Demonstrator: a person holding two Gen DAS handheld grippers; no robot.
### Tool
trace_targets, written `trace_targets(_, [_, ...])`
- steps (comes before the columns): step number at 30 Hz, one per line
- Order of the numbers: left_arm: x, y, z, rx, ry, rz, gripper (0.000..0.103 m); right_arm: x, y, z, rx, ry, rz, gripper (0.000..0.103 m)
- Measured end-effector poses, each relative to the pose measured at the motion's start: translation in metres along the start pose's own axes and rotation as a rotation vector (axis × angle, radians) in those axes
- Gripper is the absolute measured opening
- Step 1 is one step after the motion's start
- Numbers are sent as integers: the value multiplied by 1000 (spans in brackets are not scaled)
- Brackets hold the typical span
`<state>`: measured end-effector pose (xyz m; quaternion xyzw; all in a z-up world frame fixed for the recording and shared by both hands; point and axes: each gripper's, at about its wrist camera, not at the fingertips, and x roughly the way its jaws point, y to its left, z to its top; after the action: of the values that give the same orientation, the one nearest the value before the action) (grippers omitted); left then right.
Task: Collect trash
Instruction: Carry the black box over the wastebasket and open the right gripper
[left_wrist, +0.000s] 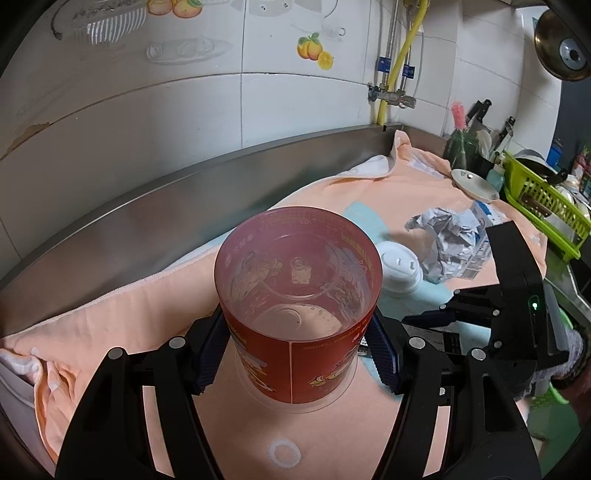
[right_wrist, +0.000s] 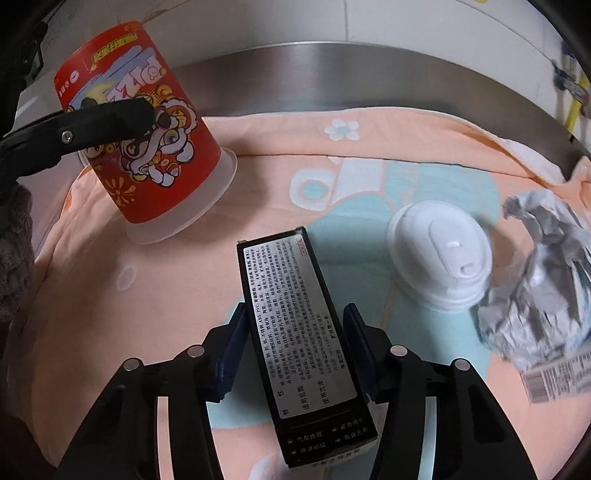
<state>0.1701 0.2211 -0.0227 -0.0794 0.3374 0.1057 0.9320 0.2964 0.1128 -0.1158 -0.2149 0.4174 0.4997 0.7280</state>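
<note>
1. Where the left gripper (left_wrist: 297, 332) sits, its pads clamp the red cup (left_wrist: 297, 280), upside down near the towel's (left_wrist: 110, 317) left end.
2. Right gripper (right_wrist: 291, 354) is closed on the black box (right_wrist: 295, 332), lying flat at mid-towel.
3. White lid (right_wrist: 439, 254) sits just right of the box; crumpled paper (right_wrist: 535, 273) beyond, touching the lid.
4. Steel back rim (left_wrist: 184, 192) runs close behind the cup; open towel lies between cup and box.
</note>
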Motion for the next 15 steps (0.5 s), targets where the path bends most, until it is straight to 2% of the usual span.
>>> trace_targets(5, [-10, -4, 2, 21, -18, -15, 66, -36, 1, -21, 89, -66, 11, 47])
trace_targets(10, [-19, -15, 1, 38, -30, -35, 66, -52, 6, -38, 127, -86, -7, 47])
trace_targets(15, [-28, -29, -2, 54, -35, -67, 66, -77, 6, -58, 199, -143, -37, 47])
